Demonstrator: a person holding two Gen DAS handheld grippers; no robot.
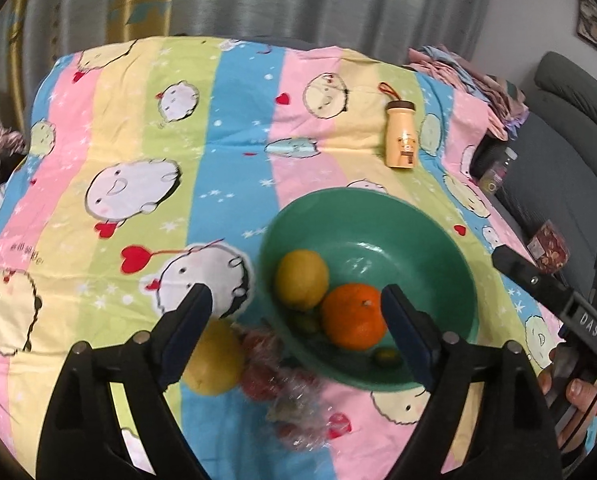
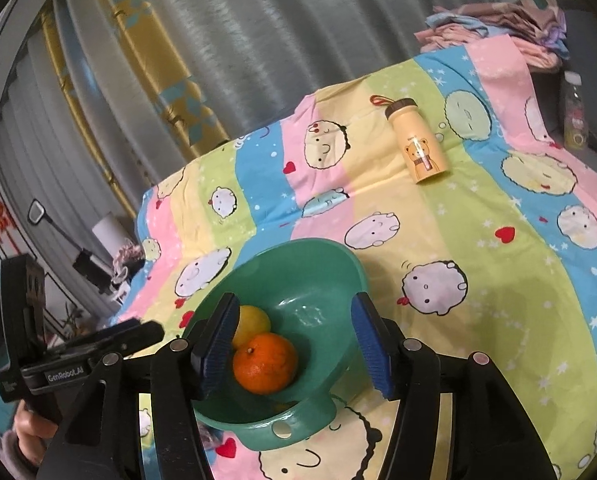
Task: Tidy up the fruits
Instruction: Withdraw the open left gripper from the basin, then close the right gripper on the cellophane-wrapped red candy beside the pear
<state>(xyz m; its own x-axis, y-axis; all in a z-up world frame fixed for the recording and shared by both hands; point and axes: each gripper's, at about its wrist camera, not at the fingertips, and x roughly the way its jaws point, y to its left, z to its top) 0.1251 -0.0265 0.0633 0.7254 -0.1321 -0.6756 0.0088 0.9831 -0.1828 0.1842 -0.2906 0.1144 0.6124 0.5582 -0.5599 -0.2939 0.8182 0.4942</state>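
A green bowl (image 1: 410, 232) sits on the striped cartoon cloth and holds a yellow lemon (image 1: 301, 278), an orange (image 1: 352, 316) and small green fruits (image 1: 385, 356). A second yellow lemon (image 1: 218, 364) lies on the cloth left of the bowl, next to a clear bag of red fruits (image 1: 290, 396). My left gripper (image 1: 294, 308) is open and empty, above the bowl's near left rim. My right gripper (image 2: 294, 344) is open and empty over the same bowl (image 2: 318, 264), with the orange (image 2: 264, 362) and lemon (image 2: 254, 320) between its fingers.
A beige bottle with a bear print (image 1: 402, 136) lies on the cloth behind the bowl; it also shows in the right wrist view (image 2: 420, 148). Folded clothes (image 2: 498, 28) lie at the far right. A grey sofa (image 1: 570, 128) is to the right. Curtains hang behind.
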